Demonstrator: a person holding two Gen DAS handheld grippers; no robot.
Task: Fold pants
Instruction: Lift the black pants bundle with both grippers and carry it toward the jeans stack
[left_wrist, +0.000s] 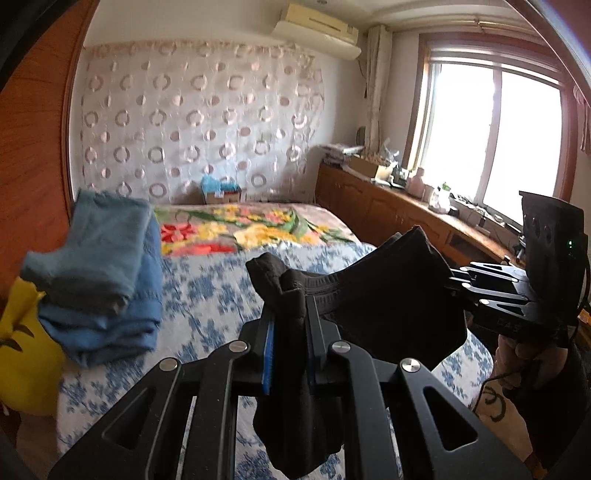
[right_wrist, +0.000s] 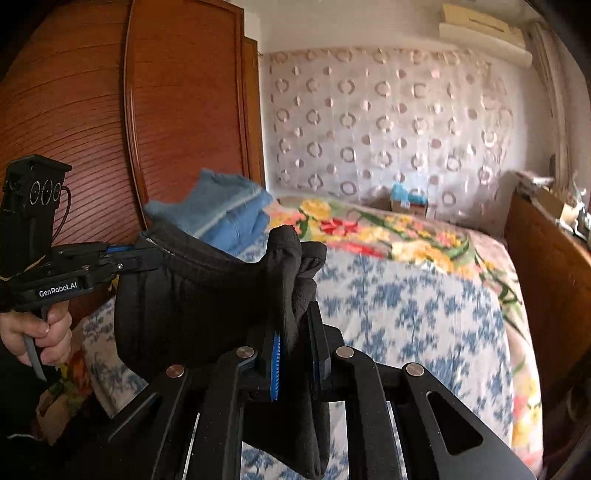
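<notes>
The black pants hang in the air above the bed, held up by two grippers. The left gripper is almost closed, and its two fingers pinch a bunched corner of the pants at the waistband. A bit of cloth pokes up above the fingers and more hangs down below them. The right gripper is almost closed too, and it pinches the other corner of the waistband the same way. The waistband stretches between the two grippers and sags a little in the middle. In the left view the right gripper shows on the right side, with a hand under it. In the right view the left gripper shows on the left side, and a hand holds its handle. The bed has a white cover with blue flowers. Farther back on the bed lies a blanket with big red and yellow flowers. A pile of folded blue cloth sits on the left side of the bed, near a tall brown wardrobe. Something yellow lies just beside the blue pile. A curtain with round rings hangs on the wall behind the bed. A bright window is on the right, with a low wooden cabinet under it that has many small things on top.
</notes>
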